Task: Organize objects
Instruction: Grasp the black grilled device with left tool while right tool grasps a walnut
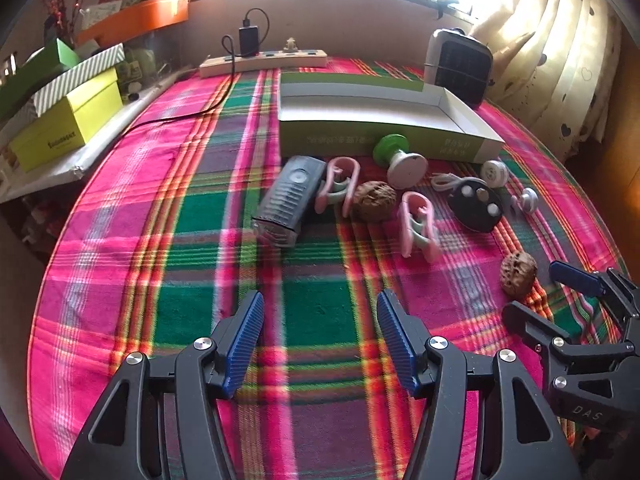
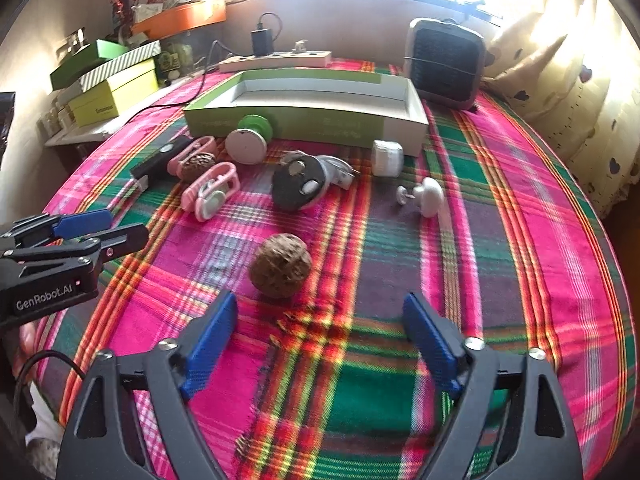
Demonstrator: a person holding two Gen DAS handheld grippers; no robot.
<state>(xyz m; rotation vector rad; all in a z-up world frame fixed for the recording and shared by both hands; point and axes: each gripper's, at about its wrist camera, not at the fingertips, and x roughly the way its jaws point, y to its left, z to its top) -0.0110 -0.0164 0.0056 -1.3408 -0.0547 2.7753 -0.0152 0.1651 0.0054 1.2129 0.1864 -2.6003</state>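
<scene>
Small objects lie on a plaid cloth in front of an open green box (image 1: 384, 142) (image 2: 320, 120). They include a black remote-like device (image 1: 290, 200) (image 2: 160, 164), two pink clips (image 1: 336, 186) (image 1: 418, 224) (image 2: 210, 190), two brown walnuts (image 1: 374, 201) (image 1: 518, 274) (image 2: 280, 266) (image 2: 198, 165), a green-and-white spool (image 1: 400, 160) (image 2: 248, 138), a black disc (image 1: 474, 204) (image 2: 298, 184) and small white pieces (image 2: 386, 158) (image 2: 428, 196). My left gripper (image 1: 320, 340) is open and empty, short of the row. My right gripper (image 2: 320, 340) is open and empty, just behind the nearer walnut.
A power strip with a charger (image 1: 262, 60) (image 2: 276, 58) and a small heater (image 1: 460, 66) (image 2: 446, 64) stand behind the box. Stacked yellow-green boxes (image 1: 66, 120) (image 2: 116, 92) sit on a shelf at left. A curtain (image 2: 568, 92) hangs at right.
</scene>
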